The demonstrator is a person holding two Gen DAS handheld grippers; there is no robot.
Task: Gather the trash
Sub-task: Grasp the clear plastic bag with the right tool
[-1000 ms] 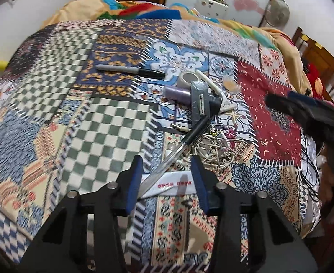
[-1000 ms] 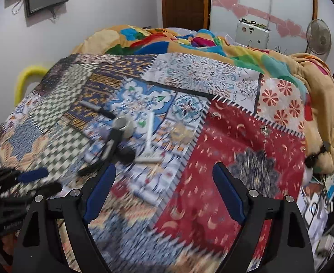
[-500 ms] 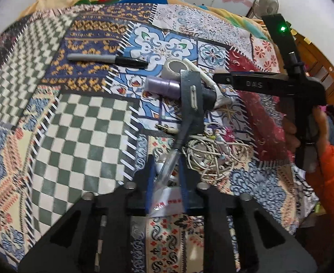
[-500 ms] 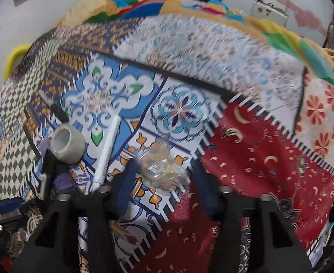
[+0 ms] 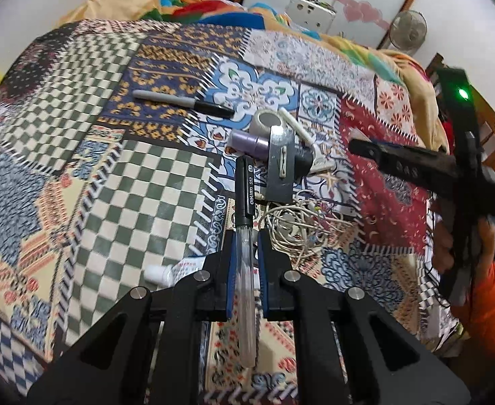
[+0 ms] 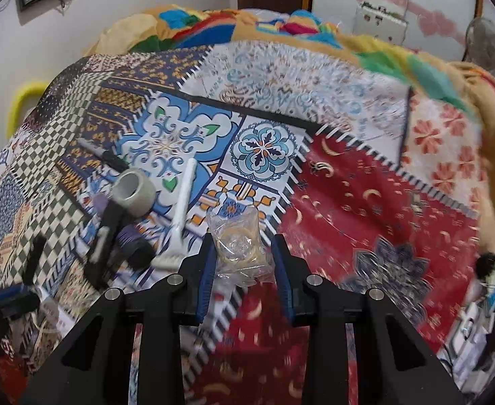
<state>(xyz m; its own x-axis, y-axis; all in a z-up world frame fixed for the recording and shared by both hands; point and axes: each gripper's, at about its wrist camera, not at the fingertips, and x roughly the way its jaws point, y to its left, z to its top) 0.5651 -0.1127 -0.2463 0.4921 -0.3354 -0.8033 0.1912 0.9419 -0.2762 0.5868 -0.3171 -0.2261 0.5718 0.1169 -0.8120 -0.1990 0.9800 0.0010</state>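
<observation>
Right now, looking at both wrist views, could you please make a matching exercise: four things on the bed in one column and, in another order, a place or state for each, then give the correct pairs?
Things:
1. clear-barrelled pen
2. crumpled clear plastic bag
3. grey marker
4. roll of tape

Places or states:
A. lies alone on the navy and orange patch
B. clamped in the left tool
C. between the closing pads of the right tool
D. beside the white razor

Pairs: 1-B, 2-C, 3-A, 4-D
</observation>
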